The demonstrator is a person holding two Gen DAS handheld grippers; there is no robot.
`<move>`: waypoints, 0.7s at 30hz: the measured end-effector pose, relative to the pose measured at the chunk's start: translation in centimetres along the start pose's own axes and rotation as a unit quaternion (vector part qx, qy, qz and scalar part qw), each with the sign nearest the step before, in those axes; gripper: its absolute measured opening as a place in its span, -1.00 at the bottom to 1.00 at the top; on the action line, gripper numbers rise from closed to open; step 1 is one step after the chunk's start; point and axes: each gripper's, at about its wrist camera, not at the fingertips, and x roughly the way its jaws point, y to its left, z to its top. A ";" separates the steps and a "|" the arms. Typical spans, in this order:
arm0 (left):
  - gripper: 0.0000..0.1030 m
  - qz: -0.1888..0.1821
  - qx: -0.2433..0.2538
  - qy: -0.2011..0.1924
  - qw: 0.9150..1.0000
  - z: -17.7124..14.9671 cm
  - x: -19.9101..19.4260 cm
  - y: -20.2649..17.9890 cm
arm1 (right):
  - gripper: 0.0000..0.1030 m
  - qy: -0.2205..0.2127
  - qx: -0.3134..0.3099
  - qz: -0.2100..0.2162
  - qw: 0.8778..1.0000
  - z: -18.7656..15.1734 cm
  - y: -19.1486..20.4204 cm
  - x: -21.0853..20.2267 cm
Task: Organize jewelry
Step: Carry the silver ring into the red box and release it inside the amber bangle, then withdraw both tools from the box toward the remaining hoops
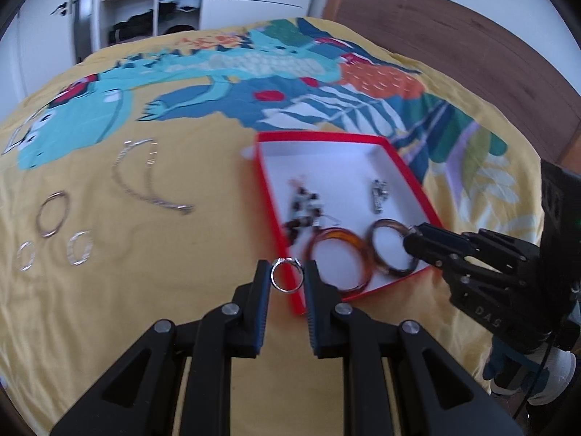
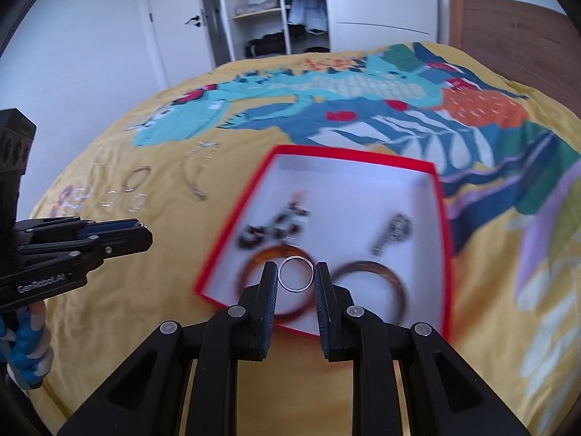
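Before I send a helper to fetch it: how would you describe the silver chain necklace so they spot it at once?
Start at the red box on the yellow dinosaur bedspread. Left of it, outside, the silver chain necklace lies alone in a long open loop. The four silver pieces further left are small closed rings; it is the only chain.

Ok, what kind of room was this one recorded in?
Most likely a bedroom: the work surface is a bed with a yellow printed cover, a wooden headboard stands at one end, and an open wardrobe holds folded and hanging clothes.

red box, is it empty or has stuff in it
Not empty: the red box holds two amber bangles, a dark beaded piece and a silver piece.
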 end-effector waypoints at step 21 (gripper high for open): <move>-0.66 0.019 0.049 0.086 0.995 -0.2 9.6 -4.2 | -0.61 0.091 -0.037 0.024 0.995 -1.1 -3.8 5.7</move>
